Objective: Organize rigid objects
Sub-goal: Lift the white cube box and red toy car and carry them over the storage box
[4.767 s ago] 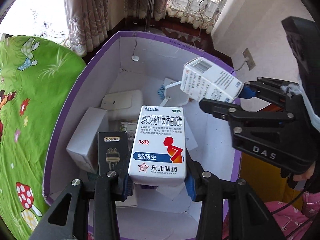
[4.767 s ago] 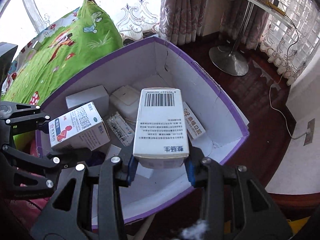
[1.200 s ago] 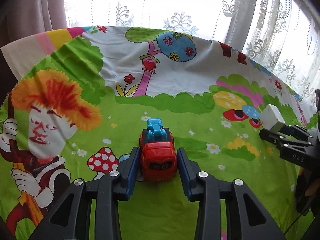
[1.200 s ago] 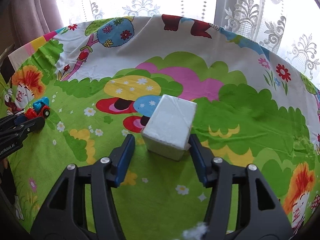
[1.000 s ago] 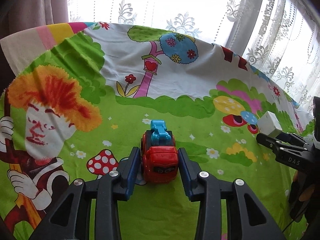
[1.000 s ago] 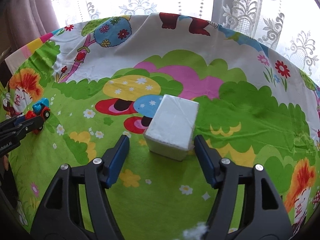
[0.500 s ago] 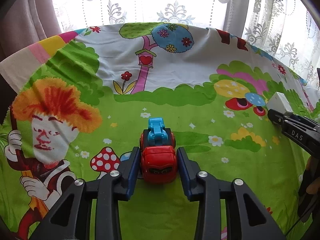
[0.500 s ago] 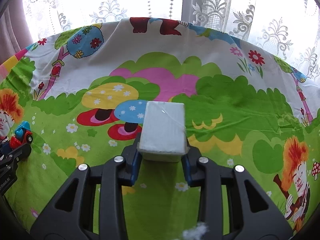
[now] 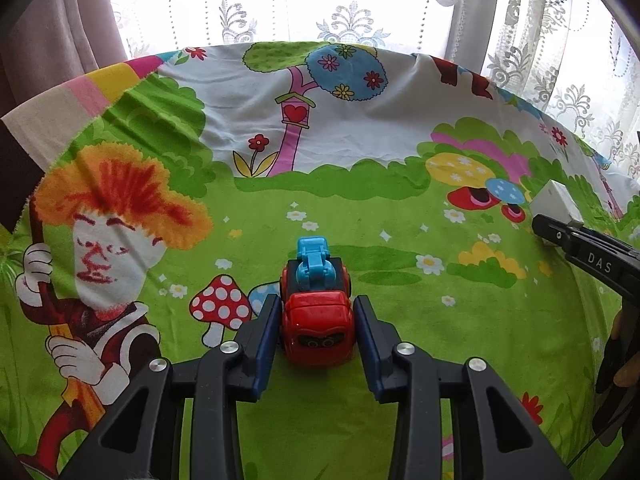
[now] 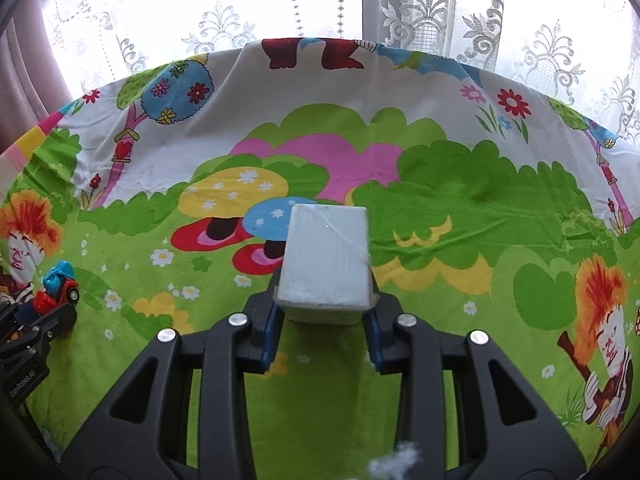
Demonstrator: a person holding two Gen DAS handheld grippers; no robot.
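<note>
A red toy car with a blue top (image 9: pixel 317 312) sits on the cartoon bedsheet (image 9: pixel 360 208). My left gripper (image 9: pixel 316 320) is closed on its sides. It also shows small at the left in the right wrist view (image 10: pixel 56 286). A plain white box (image 10: pixel 326 258) rests on the sheet, and my right gripper (image 10: pixel 324 316) is shut on its near end. In the left wrist view the white box (image 9: pixel 554 202) shows at the far right with the right gripper (image 9: pixel 560 230) holding it.
The colourful sheet (image 10: pixel 440 184) covers the whole bed. Lace curtains (image 10: pixel 280 8) and a bright window stand behind the far edge. A mauve drape (image 9: pixel 52 32) hangs at the back left.
Both grippers were over a purple-rimmed box holding medicine boxes; now they are over the bed. The right gripper closed on the white box within the last second. The left stayed on the toy car.
</note>
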